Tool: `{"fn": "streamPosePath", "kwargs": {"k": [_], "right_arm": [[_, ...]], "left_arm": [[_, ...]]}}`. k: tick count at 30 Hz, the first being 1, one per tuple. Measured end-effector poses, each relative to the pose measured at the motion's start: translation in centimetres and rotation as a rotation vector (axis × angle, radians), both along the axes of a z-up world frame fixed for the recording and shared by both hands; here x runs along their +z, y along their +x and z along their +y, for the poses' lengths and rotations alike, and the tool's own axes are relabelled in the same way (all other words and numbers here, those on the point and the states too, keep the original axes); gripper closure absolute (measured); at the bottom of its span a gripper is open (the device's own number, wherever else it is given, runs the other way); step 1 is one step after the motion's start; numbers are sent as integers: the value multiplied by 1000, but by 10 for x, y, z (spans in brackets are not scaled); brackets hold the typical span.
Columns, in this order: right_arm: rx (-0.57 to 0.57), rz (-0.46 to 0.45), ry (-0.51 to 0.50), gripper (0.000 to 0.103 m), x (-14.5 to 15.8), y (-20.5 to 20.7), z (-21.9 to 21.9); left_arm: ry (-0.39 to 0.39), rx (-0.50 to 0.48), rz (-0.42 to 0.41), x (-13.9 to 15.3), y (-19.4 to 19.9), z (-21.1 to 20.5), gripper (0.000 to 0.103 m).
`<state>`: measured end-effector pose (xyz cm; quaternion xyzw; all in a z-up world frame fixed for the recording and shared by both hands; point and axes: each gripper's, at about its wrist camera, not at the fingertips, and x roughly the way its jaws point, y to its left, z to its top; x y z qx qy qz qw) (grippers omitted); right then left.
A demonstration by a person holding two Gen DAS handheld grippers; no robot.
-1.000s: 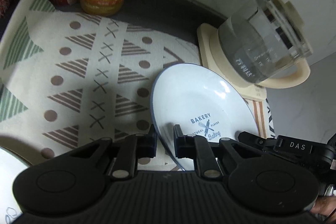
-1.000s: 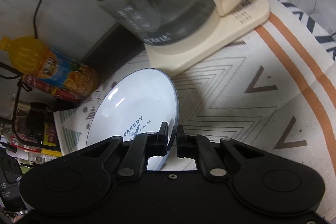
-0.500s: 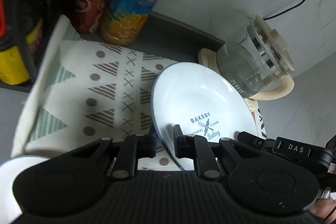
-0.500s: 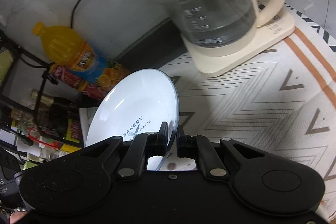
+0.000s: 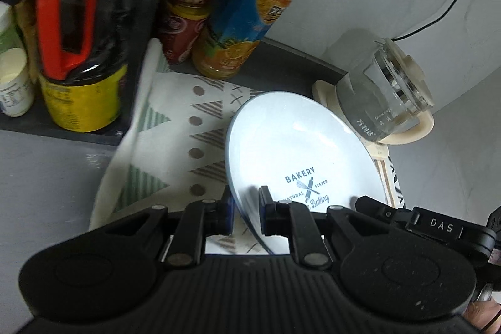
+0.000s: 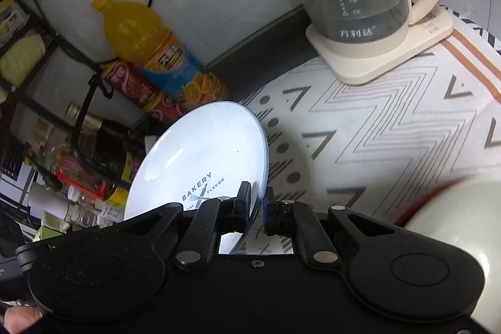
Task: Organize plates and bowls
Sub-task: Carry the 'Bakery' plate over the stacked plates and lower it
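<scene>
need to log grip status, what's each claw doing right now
Left claw: closed on the plate rim.
Right claw: closed on the same plate's rim.

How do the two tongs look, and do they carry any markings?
Both tongs are matte black plastic. Left tongs: ribbed body, two round lobes, silver rivets on the linkage bars. Right tongs: smooth body, same lobes and rivets; seen from the left camera, its side bears white letters "DAS".

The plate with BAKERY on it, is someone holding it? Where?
Yes. Both grippers hold the plate by its rim: the left gripper pinches the near edge, the right gripper pinches the opposite side.
</scene>
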<state>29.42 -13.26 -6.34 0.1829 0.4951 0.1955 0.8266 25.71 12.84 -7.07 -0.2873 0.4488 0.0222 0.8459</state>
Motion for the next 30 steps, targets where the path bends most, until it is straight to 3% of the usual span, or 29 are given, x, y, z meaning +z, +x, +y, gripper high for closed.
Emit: {"fn": "streamPosePath", "kwargs": {"k": [16, 30], "right_arm": [[-12, -23, -41, 95, -8, -79, 28], [34, 3, -127, 94, -16, -119, 41]], "left_arm": [[1, -64, 3, -10, -63, 26, 90], [-19, -83, 72, -32, -101, 36, 90]]}}
